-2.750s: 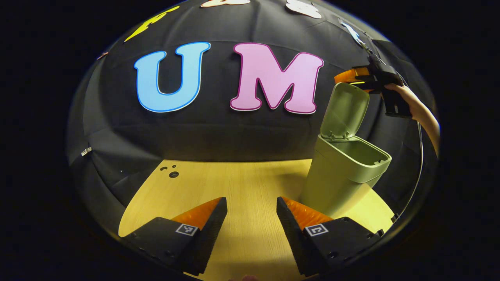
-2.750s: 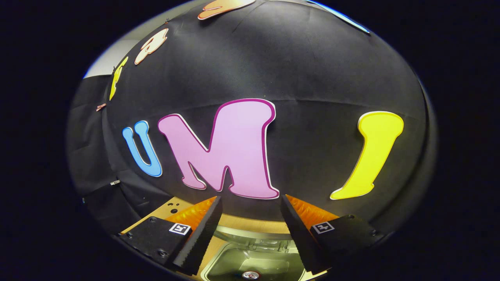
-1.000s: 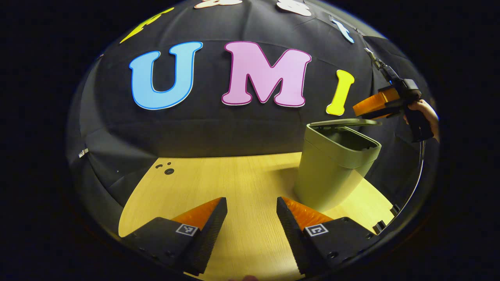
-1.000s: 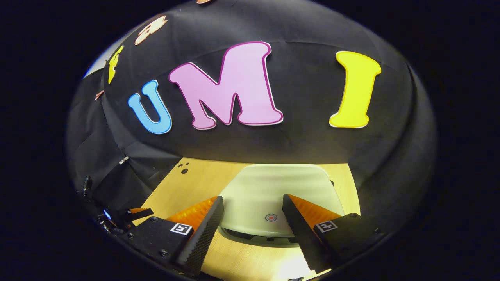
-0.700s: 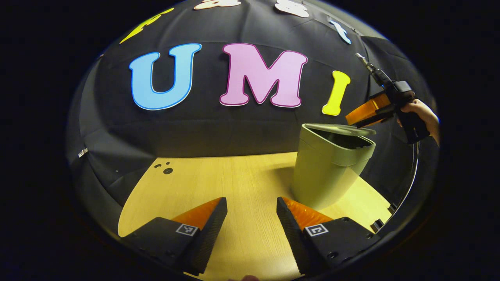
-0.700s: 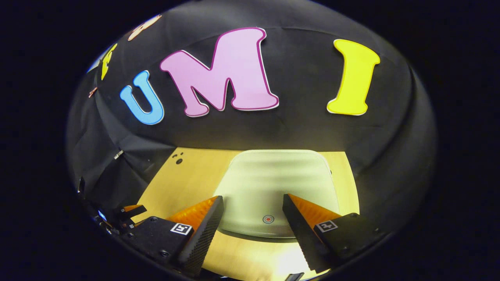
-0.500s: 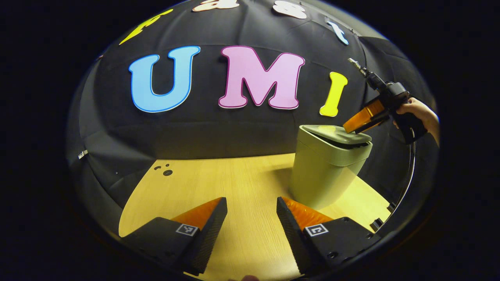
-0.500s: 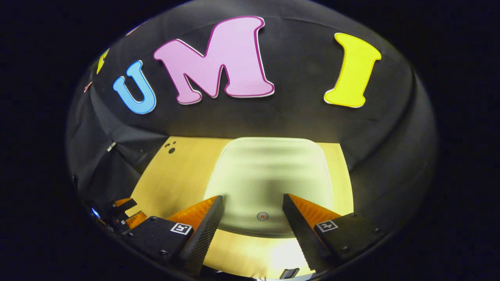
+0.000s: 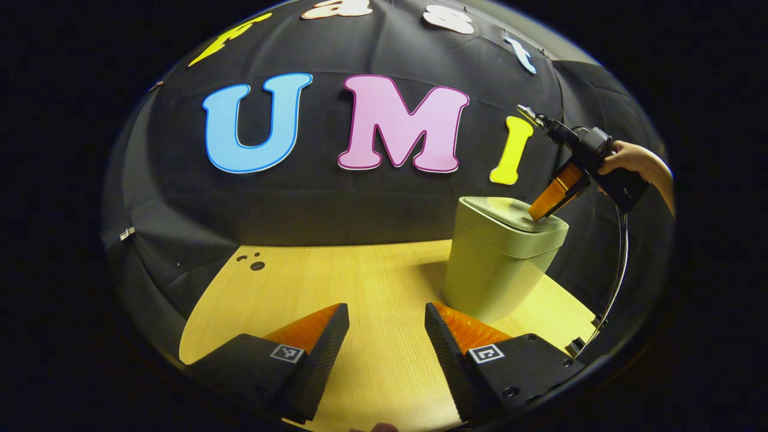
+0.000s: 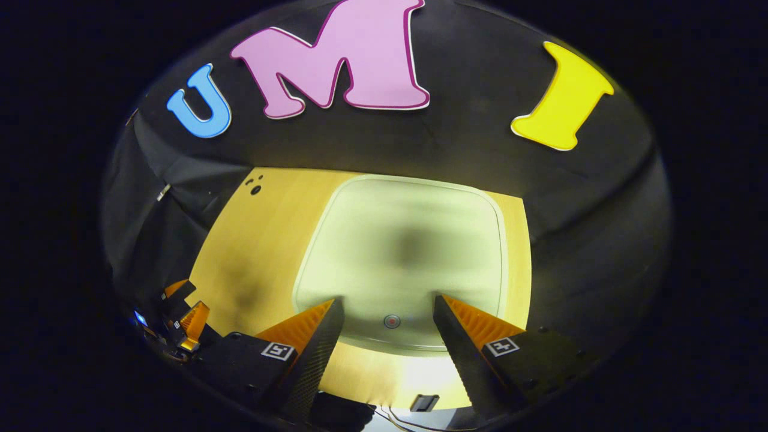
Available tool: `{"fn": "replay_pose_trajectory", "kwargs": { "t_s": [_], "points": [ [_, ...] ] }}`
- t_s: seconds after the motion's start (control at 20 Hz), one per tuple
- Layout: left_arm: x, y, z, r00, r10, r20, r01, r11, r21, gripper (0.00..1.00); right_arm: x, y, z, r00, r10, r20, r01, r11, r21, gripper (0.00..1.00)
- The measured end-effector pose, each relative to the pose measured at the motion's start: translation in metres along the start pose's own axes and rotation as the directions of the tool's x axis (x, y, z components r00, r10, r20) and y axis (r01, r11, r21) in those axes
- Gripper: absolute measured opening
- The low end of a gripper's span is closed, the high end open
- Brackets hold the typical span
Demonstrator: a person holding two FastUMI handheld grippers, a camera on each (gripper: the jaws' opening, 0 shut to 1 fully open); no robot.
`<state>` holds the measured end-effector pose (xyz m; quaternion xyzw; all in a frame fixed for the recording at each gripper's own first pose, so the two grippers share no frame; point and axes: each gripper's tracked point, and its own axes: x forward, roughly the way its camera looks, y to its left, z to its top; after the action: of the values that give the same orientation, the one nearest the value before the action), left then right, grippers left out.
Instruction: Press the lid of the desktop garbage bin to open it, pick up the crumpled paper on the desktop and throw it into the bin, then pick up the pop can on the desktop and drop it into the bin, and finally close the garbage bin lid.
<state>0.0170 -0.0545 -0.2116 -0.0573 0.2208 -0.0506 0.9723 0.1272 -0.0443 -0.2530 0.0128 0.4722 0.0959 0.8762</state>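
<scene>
The pale green bin [image 9: 501, 270] stands on the wooden table [image 9: 360, 282] at the right, its lid [image 9: 504, 211] lying flat and closed. In the left gripper view, a hand [image 9: 636, 161] holds my right gripper [image 9: 535, 213] tilted steeply down, tips at the lid's near edge. In the right gripper view, that gripper [image 10: 388, 303] is open above the lid [image 10: 408, 240], straddling a small red dot [image 10: 392, 321] with nothing between its fingers. My left gripper [image 9: 387, 309] is open over bare table, left of the bin, and also appears in the right gripper view [image 10: 183, 315].
A few small dark holes [image 9: 257, 265] mark the table's far left corner. A thin cable [image 9: 618, 264] hangs from the right gripper past the table's right edge. Black cloth walls stand close behind the bin.
The bin's lid swung from upright and open down to flat and closed. My right gripper came down with it, tilting onto the lid. The left gripper barely moved.
</scene>
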Motion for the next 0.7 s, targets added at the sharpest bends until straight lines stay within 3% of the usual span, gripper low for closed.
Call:
{"fn": "replay_pose_trajectory", "kwargs": {
  "t_s": [0.4,0.5,0.7],
  "points": [
    [-0.008,-0.001,-0.002,1.0,0.005,0.004,-0.005,1.0,0.0,0.84,0.005,-0.001,-0.006,0.983,-0.041,-0.177,0.03,0.998,-0.061,0.99],
    [-0.011,0.0,-0.002,1.0,0.01,0.011,-0.01,1.0,-0.002,0.84,0.004,-0.001,-0.002,0.986,-0.026,-0.165,0.017,0.998,-0.056,1.0],
    [-0.016,0.0,0.002,1.0,0.01,0.027,-0.01,1.0,-0.005,0.84,0.0,-0.002,0.003,0.999,-0.025,-0.037,0.023,0.998,-0.061,0.99]
  ]
}}
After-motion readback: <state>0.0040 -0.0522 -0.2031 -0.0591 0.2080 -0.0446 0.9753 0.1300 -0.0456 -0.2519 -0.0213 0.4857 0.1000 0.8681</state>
